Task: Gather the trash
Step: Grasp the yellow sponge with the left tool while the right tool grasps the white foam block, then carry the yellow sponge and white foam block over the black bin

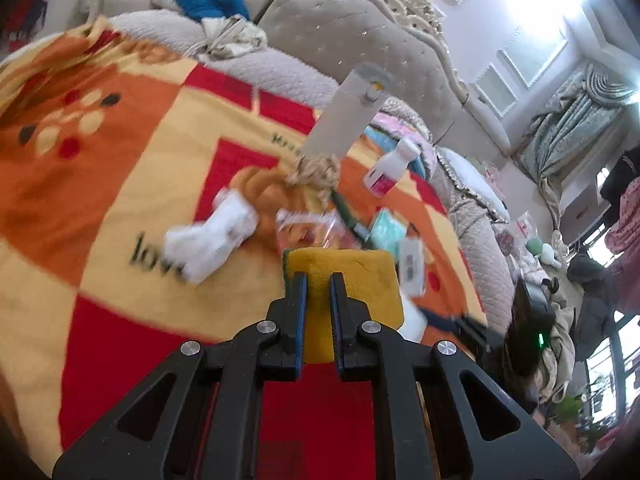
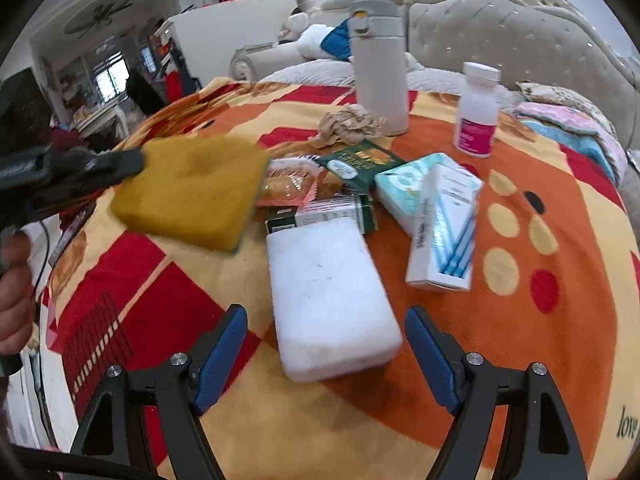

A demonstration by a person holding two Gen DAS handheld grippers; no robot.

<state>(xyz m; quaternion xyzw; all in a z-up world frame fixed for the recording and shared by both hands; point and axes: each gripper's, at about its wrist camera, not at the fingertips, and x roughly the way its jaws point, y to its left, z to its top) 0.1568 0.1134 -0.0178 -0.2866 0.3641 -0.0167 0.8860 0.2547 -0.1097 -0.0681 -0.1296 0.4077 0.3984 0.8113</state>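
Observation:
My left gripper is shut on a yellow sponge with a green back and holds it above the blanket. The same sponge shows at the left of the right wrist view, held by the left gripper. My right gripper is open, its jaws on either side of a white foam block lying on the blanket, not touching it. A crumpled brown paper ball lies beside a white flask. A clear snack wrapper lies behind the sponge.
A red, orange and yellow blanket covers the surface. On it are a green packet, a dark box, a tissue pack, a white-blue box, a pill bottle and crumpled white paper. A tufted sofa back stands behind.

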